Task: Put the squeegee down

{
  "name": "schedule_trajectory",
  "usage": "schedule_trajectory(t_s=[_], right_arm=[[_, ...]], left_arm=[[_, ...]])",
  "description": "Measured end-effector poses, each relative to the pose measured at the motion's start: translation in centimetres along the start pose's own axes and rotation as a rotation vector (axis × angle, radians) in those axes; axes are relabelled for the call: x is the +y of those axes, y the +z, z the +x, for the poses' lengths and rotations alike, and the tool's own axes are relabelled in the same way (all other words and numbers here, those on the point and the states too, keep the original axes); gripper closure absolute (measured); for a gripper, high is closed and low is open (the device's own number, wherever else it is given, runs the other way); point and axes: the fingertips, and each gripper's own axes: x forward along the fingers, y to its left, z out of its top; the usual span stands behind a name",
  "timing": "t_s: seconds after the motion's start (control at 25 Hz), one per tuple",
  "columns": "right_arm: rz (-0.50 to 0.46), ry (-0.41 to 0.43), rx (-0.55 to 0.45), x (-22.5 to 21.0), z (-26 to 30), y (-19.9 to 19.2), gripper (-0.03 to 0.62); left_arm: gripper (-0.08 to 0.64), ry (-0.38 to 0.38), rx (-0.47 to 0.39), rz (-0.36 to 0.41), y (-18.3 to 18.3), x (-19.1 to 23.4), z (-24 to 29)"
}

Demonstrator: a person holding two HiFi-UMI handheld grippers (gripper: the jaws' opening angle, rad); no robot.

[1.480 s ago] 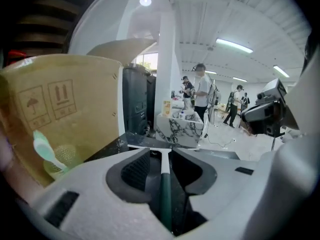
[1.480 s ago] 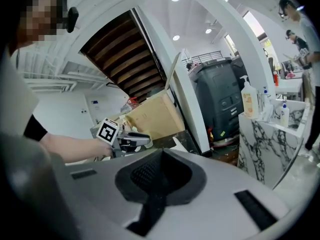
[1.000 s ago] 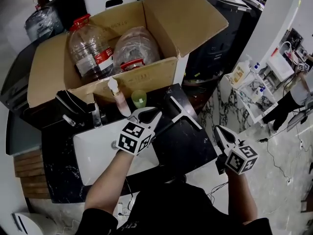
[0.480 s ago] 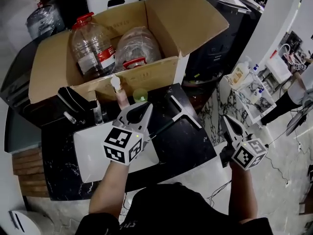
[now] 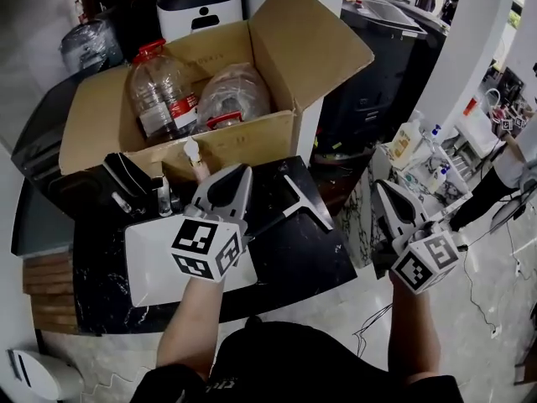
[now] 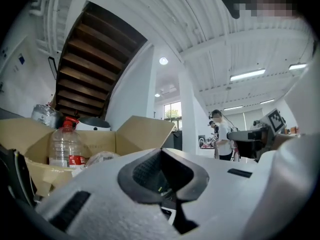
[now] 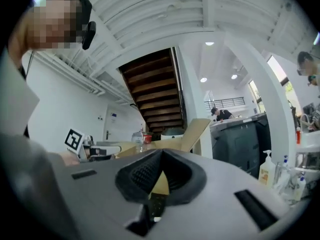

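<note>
A white rectangular sink basin [image 5: 151, 267] sat sunk in the black marble counter [image 5: 294, 259]. Behind it stood an open brown cardboard box [image 5: 92, 133] that held a clear plastic water bottle with a red cap [image 5: 159, 91].

The left gripper [image 5: 239, 176] hung above the basin's right edge and pointed level toward the box. Its jaws were pressed together with nothing between them.

Just to its right, the black T-shaped squeegee [image 5: 295, 198] lay flat on the counter, its handle running back toward the basin and no jaw touching it.

Further right, off the counter's edge and well apart from the squeegee, the right gripper [image 5: 382, 190] was held with its jaws closed and empty.
</note>
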Motion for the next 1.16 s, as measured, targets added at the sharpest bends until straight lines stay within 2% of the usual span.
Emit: schedule_trajectory(t_s=[0.12,0.36,0.6,1.16], right_arm=[[0.033,-0.03,0.005,-0.6,-2.1,-1.1,0.588],[-0.003,-0.048,0.083,-1.6,-4.2,-4.2,0.589],[0.016,-0.042,0.099,-1.1,-4.6,-5.6,0.589],[0.028,-0.026,0.095,0.3,-4.1,-5.4,0.589]], left_arm=[[0.551,-0.001,0.055,-0.021,-2.7,-1.3,0.2],[0.552,-0.014,0.104,-0.029,-5.4,-3.4,0.9],[0.552,-0.032,0.094,-0.019,-4.9,-3.8,0.6],[0.551,-0.028,0.095,-0.007,-4.7,-2.4,-0.8]])
